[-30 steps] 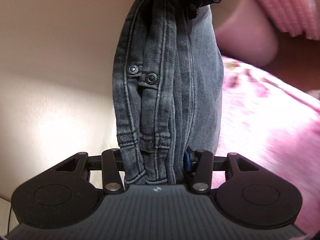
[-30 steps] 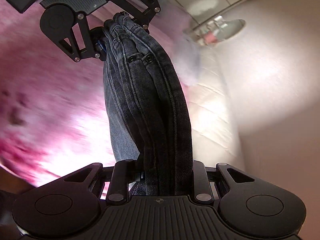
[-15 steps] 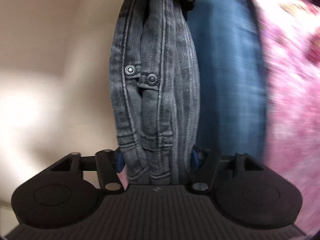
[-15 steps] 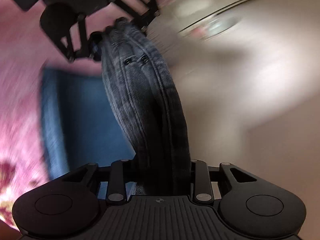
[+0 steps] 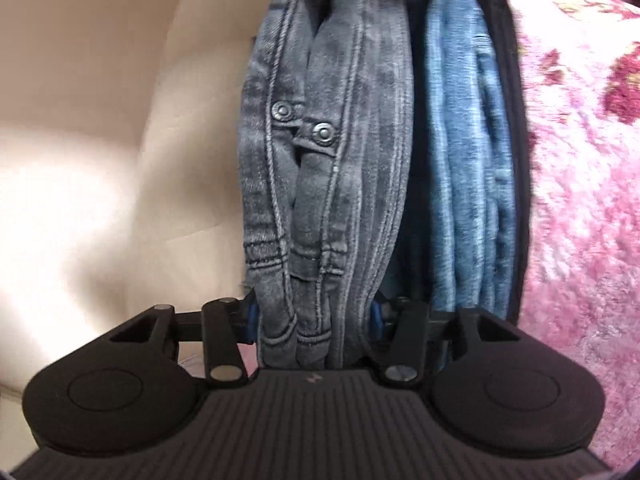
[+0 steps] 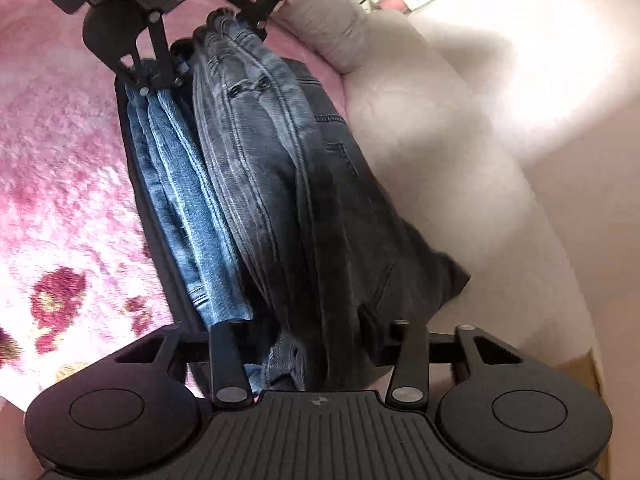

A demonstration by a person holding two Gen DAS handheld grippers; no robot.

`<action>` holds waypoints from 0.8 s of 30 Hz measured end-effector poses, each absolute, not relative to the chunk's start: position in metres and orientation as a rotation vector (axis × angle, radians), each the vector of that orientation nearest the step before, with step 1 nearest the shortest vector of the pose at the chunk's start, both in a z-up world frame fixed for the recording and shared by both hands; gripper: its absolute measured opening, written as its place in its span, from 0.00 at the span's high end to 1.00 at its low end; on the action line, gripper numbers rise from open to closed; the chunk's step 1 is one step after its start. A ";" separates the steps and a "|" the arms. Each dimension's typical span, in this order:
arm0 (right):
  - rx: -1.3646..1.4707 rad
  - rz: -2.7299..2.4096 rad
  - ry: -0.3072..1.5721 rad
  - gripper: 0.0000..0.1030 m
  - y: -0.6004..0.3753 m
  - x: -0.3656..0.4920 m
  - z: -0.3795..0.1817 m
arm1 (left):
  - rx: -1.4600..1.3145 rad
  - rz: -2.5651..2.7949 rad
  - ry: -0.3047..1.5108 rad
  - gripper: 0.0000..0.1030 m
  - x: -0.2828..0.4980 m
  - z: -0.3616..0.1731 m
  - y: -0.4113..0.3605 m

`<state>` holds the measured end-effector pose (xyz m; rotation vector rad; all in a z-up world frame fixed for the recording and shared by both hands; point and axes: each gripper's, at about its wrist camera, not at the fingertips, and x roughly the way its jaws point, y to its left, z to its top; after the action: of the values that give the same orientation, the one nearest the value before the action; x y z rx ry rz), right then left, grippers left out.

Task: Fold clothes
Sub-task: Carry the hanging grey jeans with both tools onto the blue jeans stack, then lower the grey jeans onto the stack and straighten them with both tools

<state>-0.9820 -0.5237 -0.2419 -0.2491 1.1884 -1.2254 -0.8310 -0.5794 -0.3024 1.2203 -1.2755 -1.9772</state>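
Grey jeans [image 5: 328, 184] being lowered onto the folded pile
Left gripper [image 5: 312, 316] is closing on one end; right gripper [image 6: 308, 344] fingers are clamping the other, keeping the bundle folded above the blue jeans [image 6: 180, 192]

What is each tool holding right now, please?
Left tool: jaws closing on the folded grey jeans.
Right tool: closed on the other end of the grey jeans.

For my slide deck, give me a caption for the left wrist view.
Left gripper closing on folded grey jeans, beside blue jeans on a pink blanket.
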 end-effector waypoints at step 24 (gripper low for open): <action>-0.186 -1.247 1.197 0.47 -0.520 -0.984 -0.253 | 1.298 -1.994 -1.356 0.49 -0.829 -0.328 -0.576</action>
<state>-0.9840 -0.5202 -0.2530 -0.1863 1.1971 -1.2468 -0.8292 -0.5761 -0.3277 1.2983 -1.3559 -1.9944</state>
